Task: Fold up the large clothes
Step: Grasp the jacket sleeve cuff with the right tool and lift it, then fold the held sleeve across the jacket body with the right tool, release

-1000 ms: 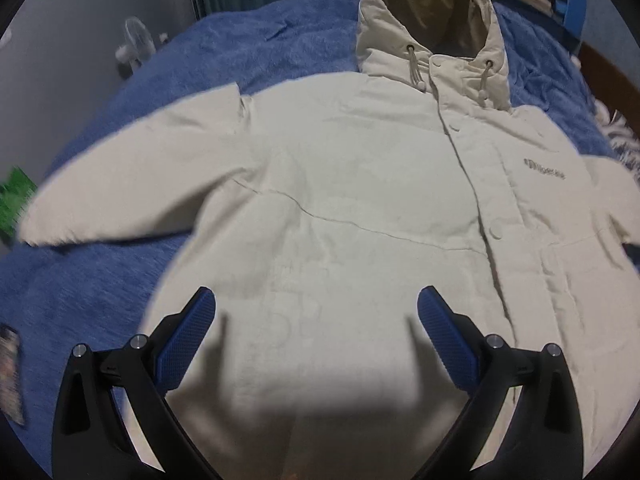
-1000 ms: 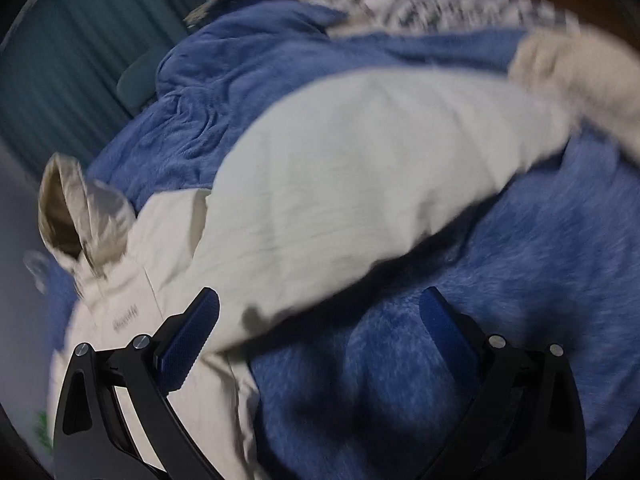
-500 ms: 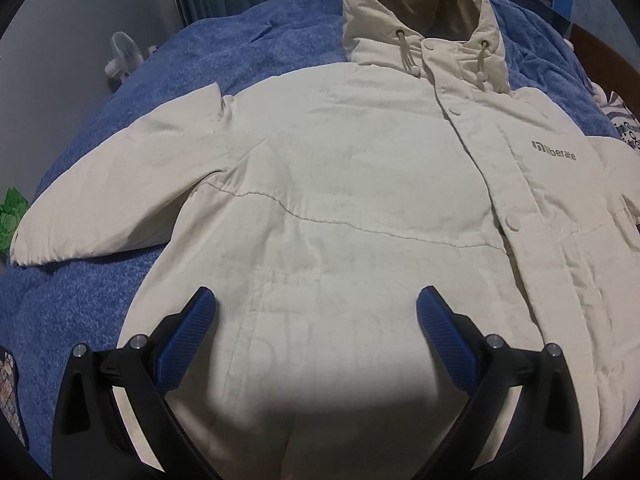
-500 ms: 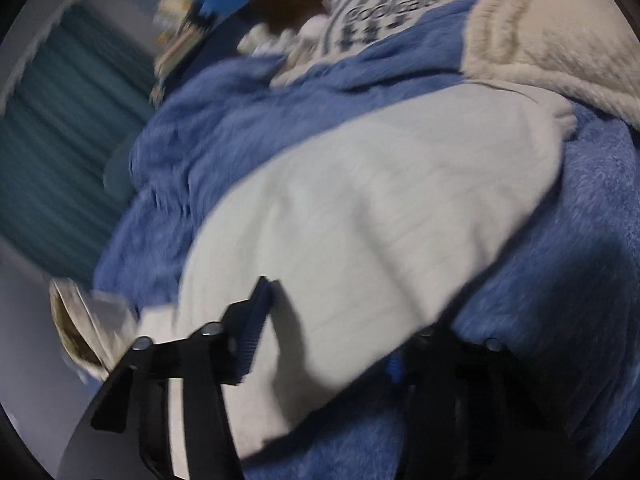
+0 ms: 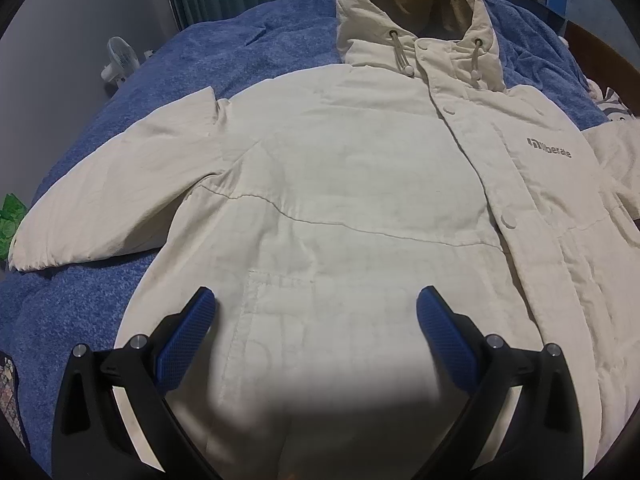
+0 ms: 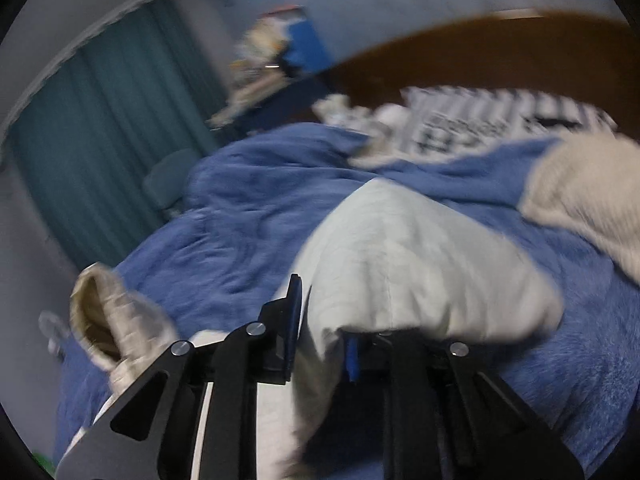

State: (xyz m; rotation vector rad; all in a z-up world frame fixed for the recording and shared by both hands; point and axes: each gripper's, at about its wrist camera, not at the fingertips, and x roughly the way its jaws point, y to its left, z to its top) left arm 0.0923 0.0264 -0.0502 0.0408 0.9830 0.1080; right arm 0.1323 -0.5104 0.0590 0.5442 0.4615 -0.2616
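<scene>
A cream hooded jacket (image 5: 340,184) lies face up and spread flat on a blue blanket (image 5: 80,300), hood (image 5: 416,12) at the far end, one sleeve (image 5: 112,200) stretched out to the left. My left gripper (image 5: 316,312) hovers open over the jacket's lower front near a pocket, with nothing between its fingers. In the blurred right wrist view, my right gripper (image 6: 324,336) has the other sleeve (image 6: 400,264) between its blue pads. Its jaws are closing, and the fabric bunches up and rises off the blanket (image 6: 248,216). The hood (image 6: 108,320) shows at lower left.
A small white fan (image 5: 120,60) and teal curtains (image 6: 100,132) stand beyond the bed's far side. Something green (image 5: 10,220) lies at the left edge. A striped pillow (image 6: 480,120), a beige fleece (image 6: 592,192) and a brown headboard (image 6: 500,52) sit beyond the held sleeve.
The right gripper went from wide open beside the sleeve to closed around it, then rose with the fabric, tipping its view up toward the headboard. The left gripper stayed open, barely moving.
</scene>
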